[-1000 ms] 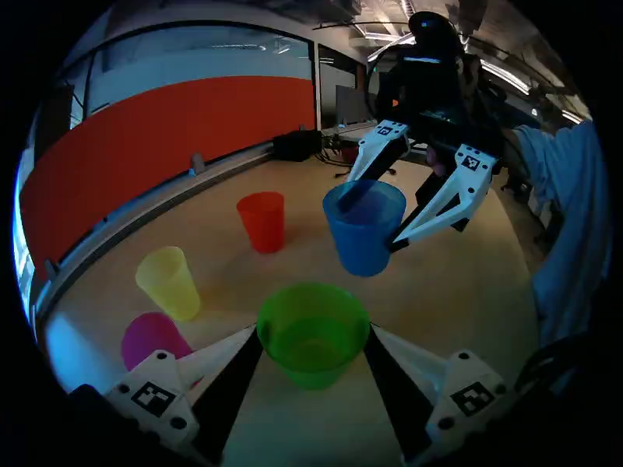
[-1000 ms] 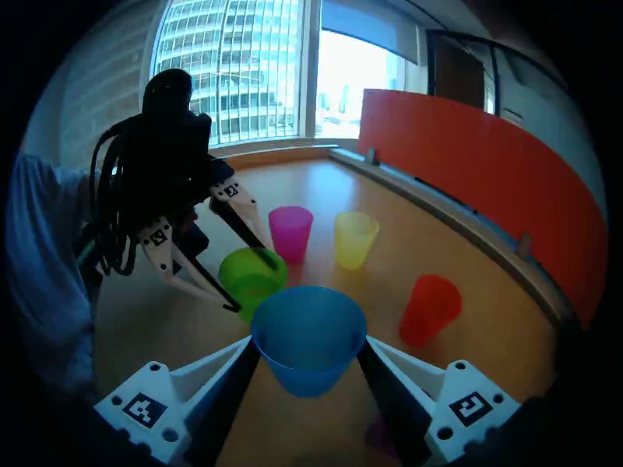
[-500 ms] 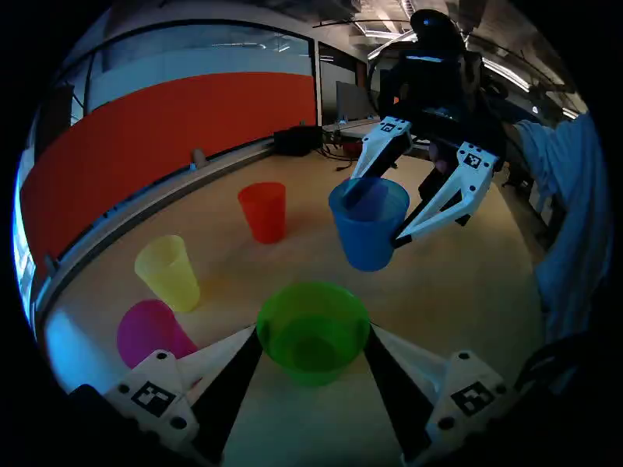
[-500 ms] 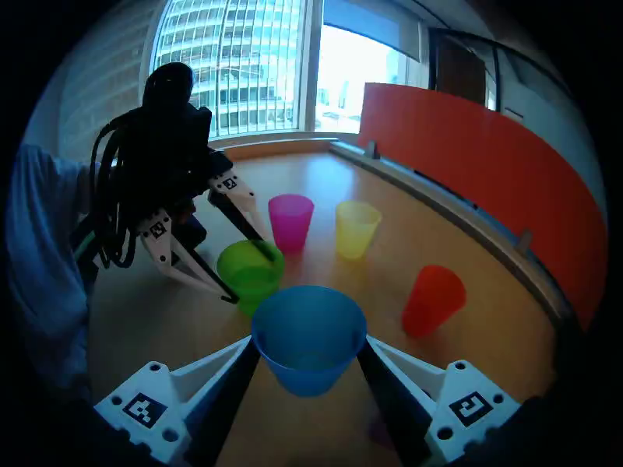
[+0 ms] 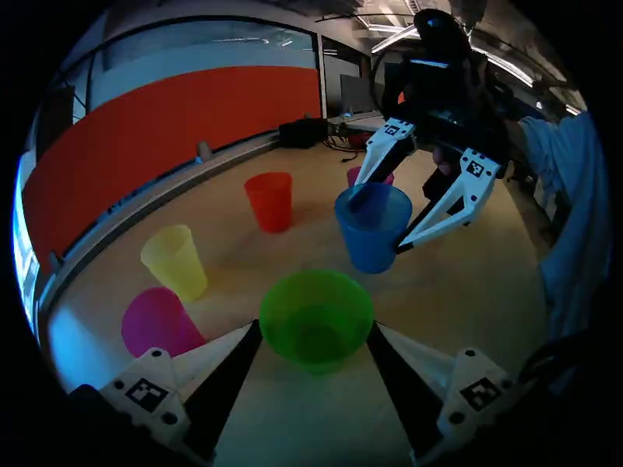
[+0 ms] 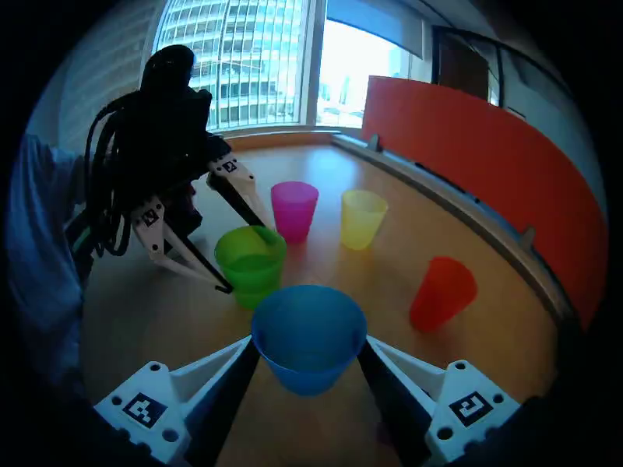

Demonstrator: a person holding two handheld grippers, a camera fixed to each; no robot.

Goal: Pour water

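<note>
My left gripper (image 5: 315, 331) is shut on a green cup (image 5: 315, 319), held upright close in front of its camera. My right gripper (image 6: 309, 350) is shut on a blue cup (image 6: 309, 338), also upright. In the left gripper view the blue cup (image 5: 372, 227) hangs just beyond the green one, with the right gripper (image 5: 378, 229) clamped on its sides. In the right gripper view the green cup (image 6: 251, 266) sits between the left gripper's (image 6: 249, 265) fingers, a short way left of the blue cup. I cannot tell whether either cup holds water.
On the wooden table (image 5: 483, 265) stand a red cup (image 5: 270, 201), a yellow cup (image 5: 174, 261) and a magenta cup (image 5: 160, 321). Another pink cup (image 5: 354, 173) shows behind the blue one. An orange wall panel (image 5: 156, 132) runs along the table's far edge. A person's sleeve (image 5: 572, 202) is at the right.
Both grippers keep their cups. In the right gripper view the green cup has risen a little and looks nearer. A pink cup has come into sight behind the blue one.
</note>
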